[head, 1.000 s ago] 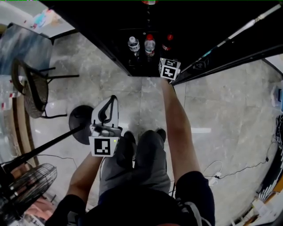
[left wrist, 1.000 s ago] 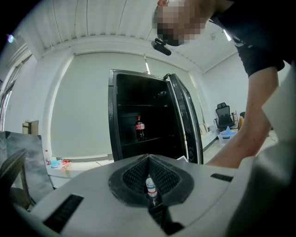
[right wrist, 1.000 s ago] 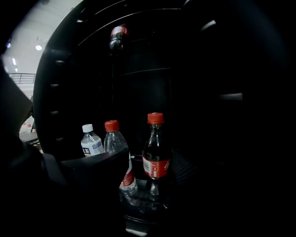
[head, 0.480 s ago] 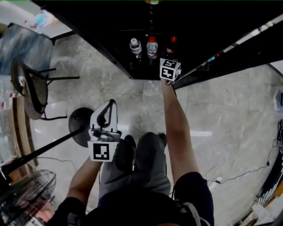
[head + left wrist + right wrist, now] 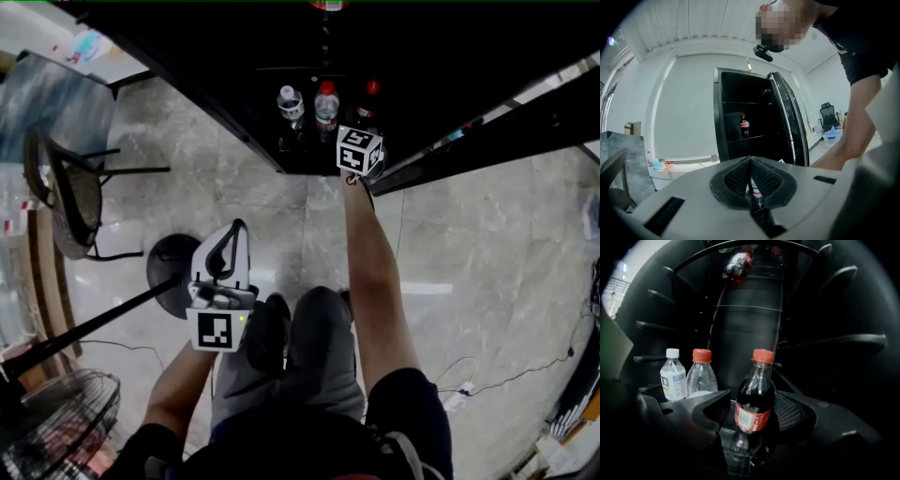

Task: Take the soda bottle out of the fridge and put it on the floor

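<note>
Soda bottle (image 5: 754, 397): dark cola, red cap, red label, upright

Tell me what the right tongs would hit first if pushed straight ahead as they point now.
The soda bottle: it already stands between the jaws of the right tongs, which look slightly apart. Beyond it comes the back of the fridge, depth unclear.

I judge this an office-type room: pale polished floor tiles (image 5: 478, 244) fill the head view, and a black office chair (image 5: 828, 115) stands by white walls (image 5: 689, 117) at right of the left gripper view. Fan (image 5: 56, 431) lower left, loose cables (image 5: 455, 398) lower right.
</note>
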`<state>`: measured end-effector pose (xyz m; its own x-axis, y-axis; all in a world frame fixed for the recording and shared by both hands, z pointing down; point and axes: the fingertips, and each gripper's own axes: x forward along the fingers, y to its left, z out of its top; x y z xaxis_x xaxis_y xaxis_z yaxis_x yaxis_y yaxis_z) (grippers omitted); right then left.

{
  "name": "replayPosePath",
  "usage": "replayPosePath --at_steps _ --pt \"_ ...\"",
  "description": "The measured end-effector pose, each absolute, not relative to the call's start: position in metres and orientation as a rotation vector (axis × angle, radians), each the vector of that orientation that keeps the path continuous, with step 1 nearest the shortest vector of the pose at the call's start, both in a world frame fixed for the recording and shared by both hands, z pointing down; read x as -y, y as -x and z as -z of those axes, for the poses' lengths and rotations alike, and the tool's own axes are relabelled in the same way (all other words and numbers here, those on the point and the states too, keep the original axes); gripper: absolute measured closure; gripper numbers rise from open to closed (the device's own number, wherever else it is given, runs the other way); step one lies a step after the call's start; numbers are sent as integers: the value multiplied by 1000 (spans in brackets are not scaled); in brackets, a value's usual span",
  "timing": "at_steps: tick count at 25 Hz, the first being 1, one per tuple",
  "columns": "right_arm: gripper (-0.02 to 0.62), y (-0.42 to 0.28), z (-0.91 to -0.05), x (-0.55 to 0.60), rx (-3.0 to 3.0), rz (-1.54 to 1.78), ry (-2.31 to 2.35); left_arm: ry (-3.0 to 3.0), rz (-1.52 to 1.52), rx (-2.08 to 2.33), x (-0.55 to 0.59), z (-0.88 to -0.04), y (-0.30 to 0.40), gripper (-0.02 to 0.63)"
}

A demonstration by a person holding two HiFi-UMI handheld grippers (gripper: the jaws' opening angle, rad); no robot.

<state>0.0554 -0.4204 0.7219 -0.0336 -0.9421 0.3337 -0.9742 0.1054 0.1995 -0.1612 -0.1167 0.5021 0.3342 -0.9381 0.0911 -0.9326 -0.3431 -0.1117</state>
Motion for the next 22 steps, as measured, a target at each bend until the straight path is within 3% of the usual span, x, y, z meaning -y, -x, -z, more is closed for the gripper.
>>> replayPosePath --at_steps 22 --pt "321 -53 -722 446 2036 -97 -1865 2520 218 -1783 124 -517 179 581"
